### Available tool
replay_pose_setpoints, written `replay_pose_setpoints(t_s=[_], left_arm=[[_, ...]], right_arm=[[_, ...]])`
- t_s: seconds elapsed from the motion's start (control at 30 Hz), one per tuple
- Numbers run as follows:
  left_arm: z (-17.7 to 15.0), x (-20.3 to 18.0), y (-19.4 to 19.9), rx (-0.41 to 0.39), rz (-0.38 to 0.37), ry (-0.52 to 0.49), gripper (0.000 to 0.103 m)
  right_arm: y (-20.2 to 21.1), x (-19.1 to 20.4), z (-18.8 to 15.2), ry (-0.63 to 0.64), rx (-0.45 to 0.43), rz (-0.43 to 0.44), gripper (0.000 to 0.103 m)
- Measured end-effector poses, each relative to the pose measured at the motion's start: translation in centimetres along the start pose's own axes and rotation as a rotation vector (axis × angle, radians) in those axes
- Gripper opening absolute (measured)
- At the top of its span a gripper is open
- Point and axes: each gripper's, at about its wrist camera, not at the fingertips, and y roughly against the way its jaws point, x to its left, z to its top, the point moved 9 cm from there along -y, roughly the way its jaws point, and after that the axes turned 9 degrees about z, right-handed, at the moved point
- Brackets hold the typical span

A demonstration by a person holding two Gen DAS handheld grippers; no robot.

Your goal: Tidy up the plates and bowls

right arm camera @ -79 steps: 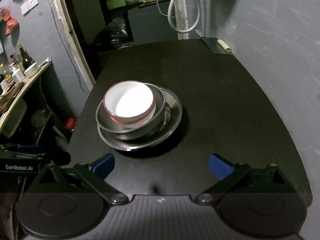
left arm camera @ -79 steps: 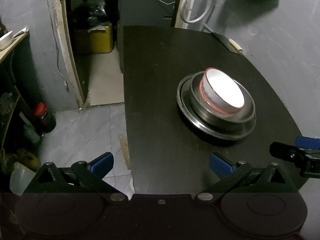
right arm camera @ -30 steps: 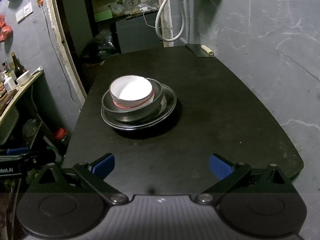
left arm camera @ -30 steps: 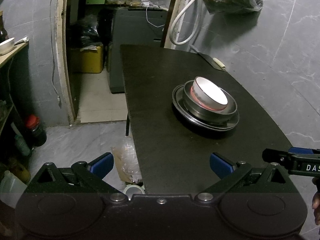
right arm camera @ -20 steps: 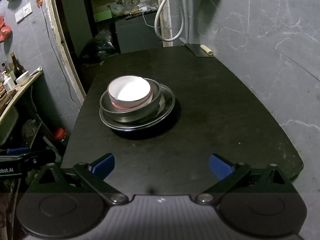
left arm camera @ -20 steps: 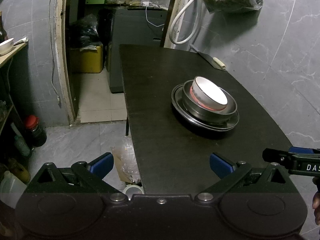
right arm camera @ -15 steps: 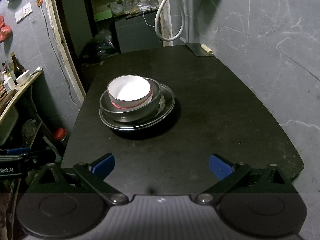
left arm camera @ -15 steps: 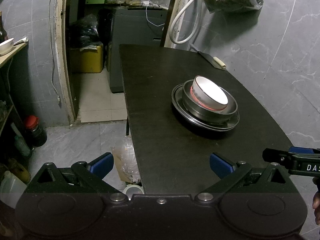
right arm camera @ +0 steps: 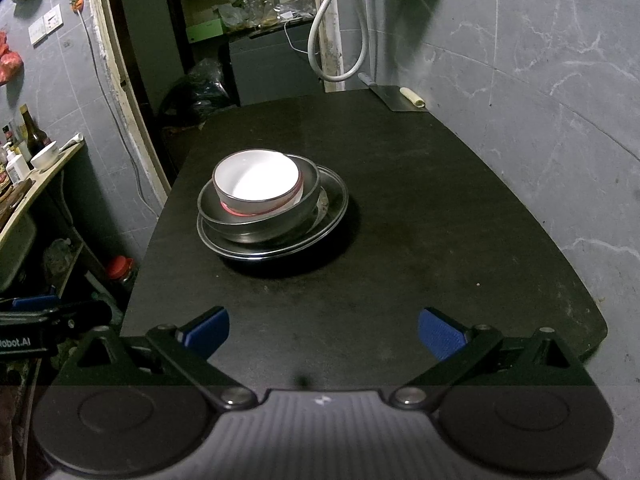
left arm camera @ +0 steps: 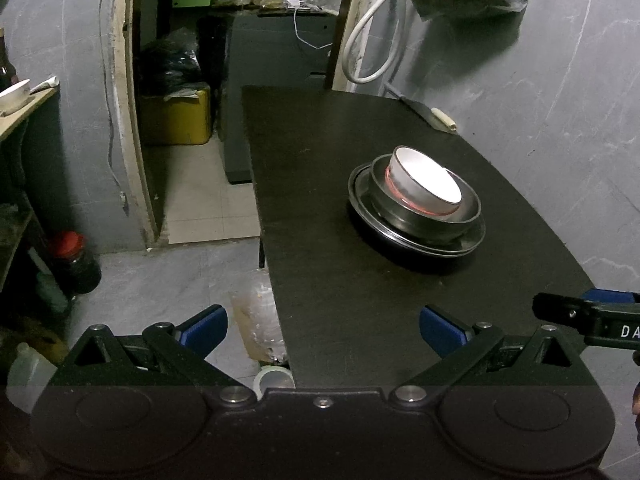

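Note:
A white bowl (right arm camera: 256, 178) with a red band sits inside a steel bowl (right arm camera: 260, 222), which rests on a steel plate (right arm camera: 332, 204), all stacked on the black table (right arm camera: 400, 240). The stack also shows in the left wrist view, white bowl (left arm camera: 426, 182) on steel plate (left arm camera: 400, 236). My left gripper (left arm camera: 322, 326) is open and empty, held back over the table's near left corner. My right gripper (right arm camera: 322, 330) is open and empty above the table's near edge, well short of the stack.
A cleaver (right arm camera: 394, 98) with a pale handle lies at the table's far right corner by the wall. A side shelf (right arm camera: 36, 172) with a small bowl and bottles stands left. A red-lidded jar (left arm camera: 74, 258) and a plastic bag (left arm camera: 260, 328) are on the floor left.
Both grippers have pulled back and up from the stack since 2.6 s ago; in the last second almost nothing has moved. The stack has stayed put.

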Motion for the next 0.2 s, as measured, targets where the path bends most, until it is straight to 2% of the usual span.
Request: replay_pose_setpoints(t_s=[0.2], left_arm=[[0.06,0.24,0.34,-0.016,-0.041,0.028,0.102]], right_arm=[[0.00,-0.01,0.01,0.000,0.000,0.000,0.103]])
